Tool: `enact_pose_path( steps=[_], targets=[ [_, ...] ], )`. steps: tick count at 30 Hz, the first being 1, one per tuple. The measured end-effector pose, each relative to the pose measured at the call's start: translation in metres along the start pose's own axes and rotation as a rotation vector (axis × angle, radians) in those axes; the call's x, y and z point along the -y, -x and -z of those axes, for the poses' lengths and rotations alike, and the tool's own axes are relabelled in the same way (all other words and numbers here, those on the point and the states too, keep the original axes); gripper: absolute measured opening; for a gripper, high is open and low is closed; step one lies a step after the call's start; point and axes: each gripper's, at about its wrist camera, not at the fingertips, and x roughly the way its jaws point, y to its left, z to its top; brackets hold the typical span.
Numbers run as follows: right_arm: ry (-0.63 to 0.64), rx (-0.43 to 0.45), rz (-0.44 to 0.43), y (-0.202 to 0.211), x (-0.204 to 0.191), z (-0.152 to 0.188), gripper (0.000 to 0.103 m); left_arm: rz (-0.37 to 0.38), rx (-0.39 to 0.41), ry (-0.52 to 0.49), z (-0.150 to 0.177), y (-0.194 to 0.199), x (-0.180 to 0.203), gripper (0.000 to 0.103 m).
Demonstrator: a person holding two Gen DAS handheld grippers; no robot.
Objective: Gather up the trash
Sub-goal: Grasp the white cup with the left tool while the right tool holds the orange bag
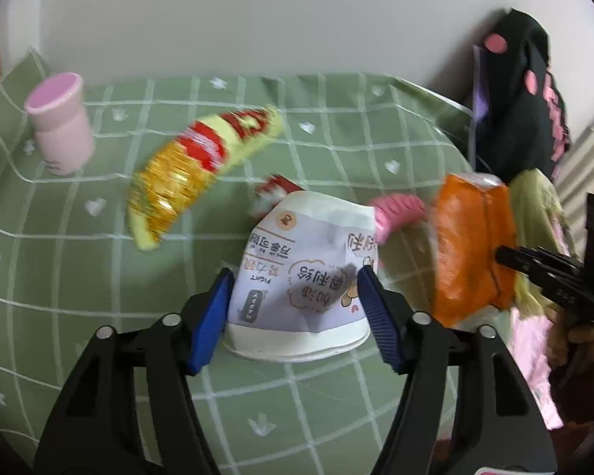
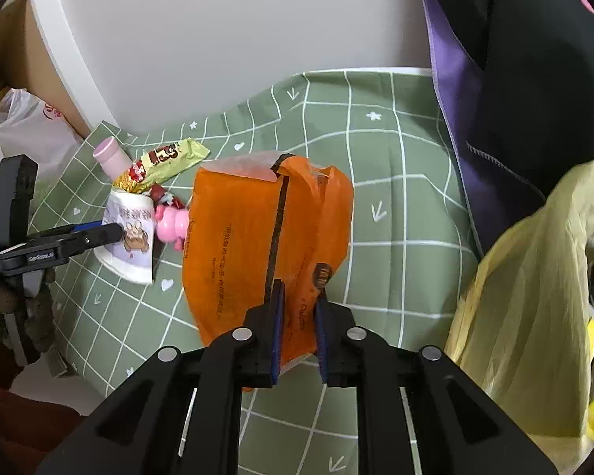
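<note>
A crushed white paper cup (image 1: 301,277) with printed text lies on the green checked tablecloth (image 1: 99,316). My left gripper (image 1: 295,277) is open, its blue pads on either side of the cup; it also shows in the right wrist view (image 2: 115,233) beside the cup (image 2: 128,237). My right gripper (image 2: 299,297) is shut on an orange plastic bag (image 2: 237,245) and holds it above the cloth; the bag shows in the left wrist view (image 1: 471,245). A yellow snack wrapper (image 1: 194,166), a red wrapper scrap (image 1: 273,190) and a pink toy (image 1: 396,209) lie behind the cup.
A pink bottle (image 1: 59,122) stands at the far left of the cloth. A yellow plastic bag (image 2: 534,297) with trash hangs at the right. A black and purple garment (image 2: 514,79) hangs at the back right. A white plastic bag (image 2: 16,134) lies left.
</note>
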Motion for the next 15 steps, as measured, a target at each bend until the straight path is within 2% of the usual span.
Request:
enact_pose_path(
  steps=[1, 3, 5, 7, 11, 15],
  targets=[
    [-0.001, 0.004, 0.003, -0.002, -0.002, 0.002, 0.017, 0.029, -0.013, -0.004, 0.002, 0.0, 0.003, 0.053],
    [-0.005, 0.02, -0.003, 0.001, -0.002, 0.005, 0.027, 0.092, -0.027, -0.028, 0.005, 0.003, 0.011, 0.05],
    [-0.007, 0.042, -0.005, 0.003, -0.002, 0.007, 0.044, 0.136, -0.033, -0.062, 0.006, 0.007, 0.019, 0.05],
    [-0.012, 0.047, -0.016, 0.004, -0.002, 0.009, 0.047, 0.158, -0.037, -0.093, 0.008, 0.008, 0.026, 0.05],
    [-0.026, 0.025, -0.011, 0.001, -0.001, 0.019, 0.048, 0.073, -0.016, -0.083, 0.004, 0.009, 0.025, 0.05],
    [-0.15, 0.048, -0.034, -0.005, 0.011, 0.036, 0.048, -0.027, 0.054, -0.03, -0.002, 0.022, 0.01, 0.05]
  ],
)
